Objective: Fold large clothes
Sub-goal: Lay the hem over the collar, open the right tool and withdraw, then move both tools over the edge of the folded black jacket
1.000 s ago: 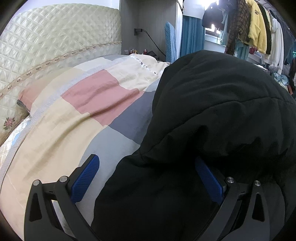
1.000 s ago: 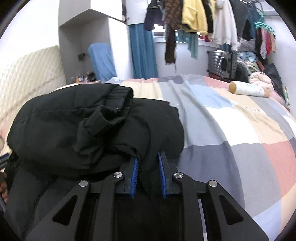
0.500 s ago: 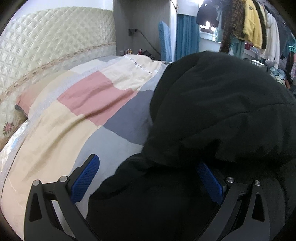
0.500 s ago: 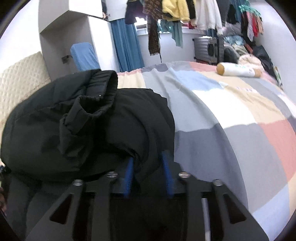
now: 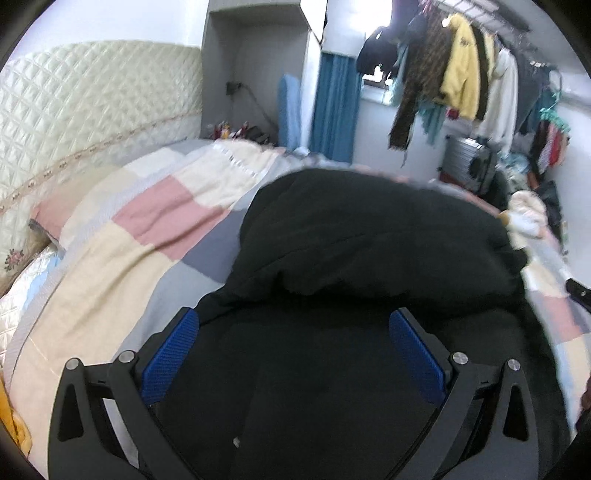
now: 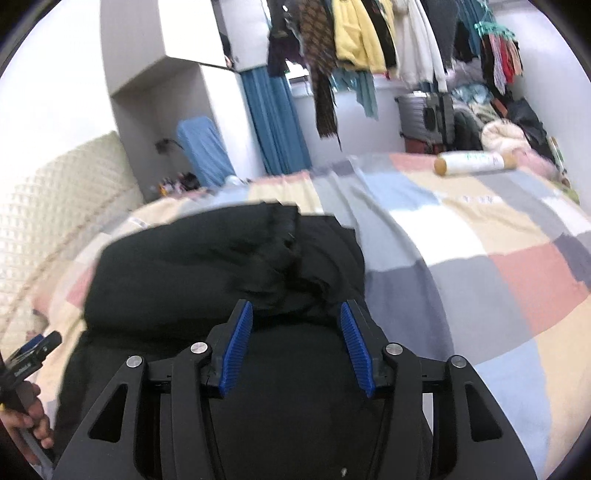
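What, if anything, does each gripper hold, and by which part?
Nothing. The left gripper and the right gripper both stand open over the folded black jacket.

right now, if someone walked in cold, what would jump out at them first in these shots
A bulky black jacket lies folded over on itself on the patchwork bedspread, filling the middle of both views. Each hand-held gripper, left and right, hangs open right over it. Behind the bed, a crowded rail of hanging clothes with a yellow top draws the eye.
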A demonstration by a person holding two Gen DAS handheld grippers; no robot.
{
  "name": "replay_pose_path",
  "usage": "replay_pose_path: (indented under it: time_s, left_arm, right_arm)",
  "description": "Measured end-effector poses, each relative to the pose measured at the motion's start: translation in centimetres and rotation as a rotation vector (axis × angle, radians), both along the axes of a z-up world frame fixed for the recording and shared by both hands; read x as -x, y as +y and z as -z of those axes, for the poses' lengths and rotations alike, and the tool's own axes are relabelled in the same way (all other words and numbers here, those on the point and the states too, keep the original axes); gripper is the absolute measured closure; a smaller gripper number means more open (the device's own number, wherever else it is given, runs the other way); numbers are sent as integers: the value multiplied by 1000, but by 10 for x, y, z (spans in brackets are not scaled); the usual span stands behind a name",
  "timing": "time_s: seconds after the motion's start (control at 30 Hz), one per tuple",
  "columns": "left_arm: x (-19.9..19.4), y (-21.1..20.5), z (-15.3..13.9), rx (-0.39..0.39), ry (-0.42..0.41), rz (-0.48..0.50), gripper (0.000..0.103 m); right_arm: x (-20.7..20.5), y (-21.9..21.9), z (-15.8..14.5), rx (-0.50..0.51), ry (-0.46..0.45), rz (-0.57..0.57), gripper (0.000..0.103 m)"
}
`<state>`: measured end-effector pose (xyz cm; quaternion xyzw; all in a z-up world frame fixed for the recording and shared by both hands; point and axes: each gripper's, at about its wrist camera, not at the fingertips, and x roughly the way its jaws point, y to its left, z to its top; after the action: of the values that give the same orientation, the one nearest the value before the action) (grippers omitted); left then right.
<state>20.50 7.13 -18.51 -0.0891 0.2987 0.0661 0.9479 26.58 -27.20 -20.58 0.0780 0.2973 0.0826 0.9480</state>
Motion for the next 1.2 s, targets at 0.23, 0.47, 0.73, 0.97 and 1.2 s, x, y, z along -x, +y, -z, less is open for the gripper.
replay_pose_path:
  time_s: [0.23,0.47,0.73,0.97,1.2]
  left_arm:
    - [48,-24,-60,-41,-72,37,0]
    - [114,-31,-127,6,-167,39,0]
    - [194,-35,-174,5,-226,65,0]
    - [229,-41,-157,-27,-113,69,0]
    - [236,-36,-111,-10,25,58,0]
  right_arm:
    - [60,5,-70,-24,-111,-31,55]
    - [121,2,-132,-45,-199,-53,55]
    - [191,-12,-173,-84,-255,-94,55]
    - [216,-15,-144,-95,-111,-136,55]
    - [216,-34,-82,-104,43,-141,55]
